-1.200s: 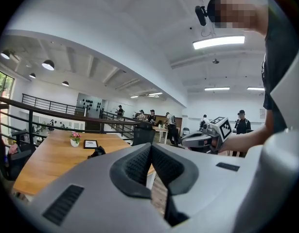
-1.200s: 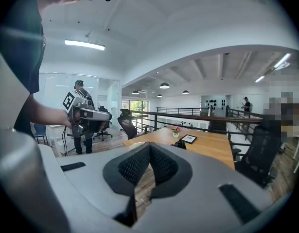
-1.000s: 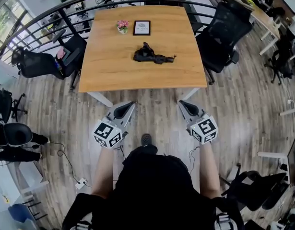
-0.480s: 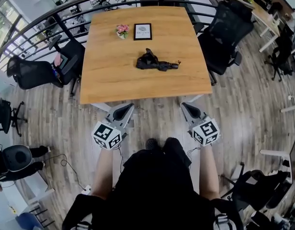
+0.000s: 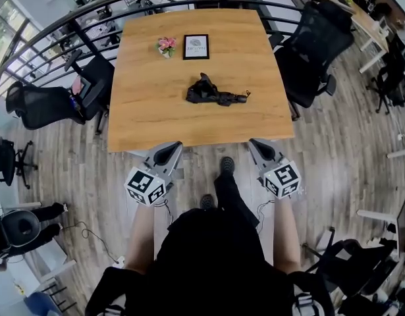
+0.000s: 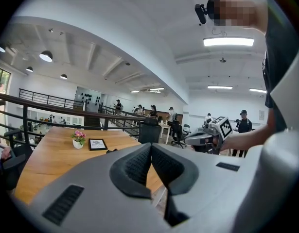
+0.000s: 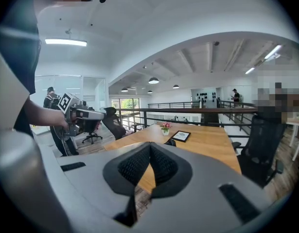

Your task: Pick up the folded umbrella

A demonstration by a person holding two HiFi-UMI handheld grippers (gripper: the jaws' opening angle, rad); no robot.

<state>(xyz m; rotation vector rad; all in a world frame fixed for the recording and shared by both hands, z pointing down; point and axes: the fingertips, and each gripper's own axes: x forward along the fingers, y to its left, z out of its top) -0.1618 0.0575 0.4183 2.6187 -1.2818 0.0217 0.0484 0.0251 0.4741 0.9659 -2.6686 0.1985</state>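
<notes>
The folded umbrella (image 5: 215, 95) lies on its side near the middle of the wooden worktop (image 5: 143, 110), a loose black bundle with its handle end pointing to the right in the head view. Nothing is touching it. Farther back on the worktop stand a small pot of pink flowers (image 5: 166, 45) and a framed card (image 5: 195, 46), both well apart from the umbrella. Black office chairs (image 5: 314, 41) flank the worktop on either side. A second ago the near edge of the worktop was well ahead of my tongs, and now their tips sit just at that edge. The umbrella has slid lower in the head view, so I have been walking up to it, and one foot (image 5: 226, 166) shows stepped out in front of me. My left tongs (image 5: 169, 150) are closed, pads meeting, with nothing between them. My right tongs (image 5: 257, 147) are closed and empty too. Both are held out level in front of me, side by side and apart, pointing at the worktop. I judge this to be only the approach: the gap has shrunk, but the umbrella is still out of reach across half the worktop. I will need to come closer or lean in, and whichever tongs I use must open before they go down on it. The right tongs look nearer the handle end.
</notes>
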